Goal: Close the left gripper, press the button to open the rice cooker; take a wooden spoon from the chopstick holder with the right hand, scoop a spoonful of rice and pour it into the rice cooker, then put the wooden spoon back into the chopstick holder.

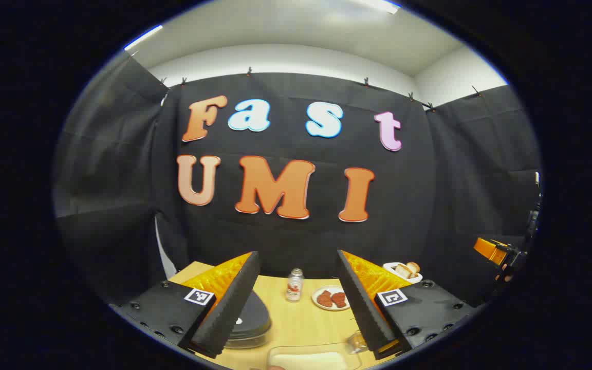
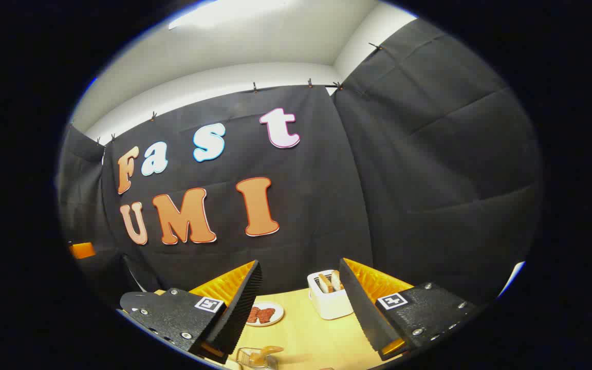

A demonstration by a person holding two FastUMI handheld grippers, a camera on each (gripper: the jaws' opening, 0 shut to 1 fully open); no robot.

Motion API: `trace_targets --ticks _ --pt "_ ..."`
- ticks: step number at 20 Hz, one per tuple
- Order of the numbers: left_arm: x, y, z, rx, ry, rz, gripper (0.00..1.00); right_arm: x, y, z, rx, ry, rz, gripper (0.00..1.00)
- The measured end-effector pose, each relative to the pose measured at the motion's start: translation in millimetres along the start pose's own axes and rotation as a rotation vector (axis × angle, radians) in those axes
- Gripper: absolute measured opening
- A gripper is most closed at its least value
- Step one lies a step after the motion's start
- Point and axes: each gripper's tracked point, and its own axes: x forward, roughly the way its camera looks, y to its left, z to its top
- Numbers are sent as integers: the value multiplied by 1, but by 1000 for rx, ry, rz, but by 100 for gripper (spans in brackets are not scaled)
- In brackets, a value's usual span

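In the left gripper view, the left gripper (image 1: 298,303) hangs above a pale wooden counter (image 1: 301,321) with its fingers (image 1: 226,308) spread wide and nothing between them. Just behind the left finger sits the rice cooker (image 1: 250,321), a low round appliance with a dark, domed lid that lies shut, a small pale mark on top and a lighter silvery band around its base; it stands at the counter's left side, partly hidden by the finger. To its right, further back, a small clear bottle (image 1: 294,284) with a red label stands upright, and beside it a white plate (image 1: 330,298) carries two reddish-brown pieces. At the near edge lies a clear shallow container (image 1: 314,358) holding something white that may be rice, though that is hard to tell. Behind the right finger a white toaster (image 1: 403,271) shows with bread slices in it. Far right, the right gripper (image 1: 491,250) appears small. In the right gripper view, its fingers (image 2: 239,308) also stand wide apart and empty. Between them, left to right, are the same plate, then the toaster with two slices upright in its slots, while at the near edge a clear wire-like holder (image 2: 256,357) keeps a pale wooden piece, too blurred to name.
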Motion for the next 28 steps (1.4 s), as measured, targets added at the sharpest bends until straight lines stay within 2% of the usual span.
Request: trace_targets --ticks 4,5,6,8,10,12,14,19,22,28 --pt "-12 80 -11 1 57 38 100 -28 50 -10 -45 46 -10 100" --pt "-18 96 -10 2 56 45 100 -36 60 -12 -43 55 -6 94" --pt "-22 112 -7 -2 48 51 100 -46 72 -13 -40 58 7 94" --pt "-28 130 2 -10 37 64 100 -61 88 -10 -65 53 22 93" --pt "-35 143 15 2 15 70 100 -68 87 -2 -86 48 5 94" --pt "-39 149 28 -13 -22 83 100 -77 92 6 -74 42 17 94" --pt "-42 142 22 -13 -17 55 100 -84 92 7 -56 60 27 93" --pt "-58 147 12 -28 17 88 97 -82 100 4 -128 73 31 94" --pt "-64 155 16 -17 16 106 94 -88 103 1 -121 82 51 94" --pt "-62 153 10 -6 35 98 89 -93 107 4 -143 75 49 94"
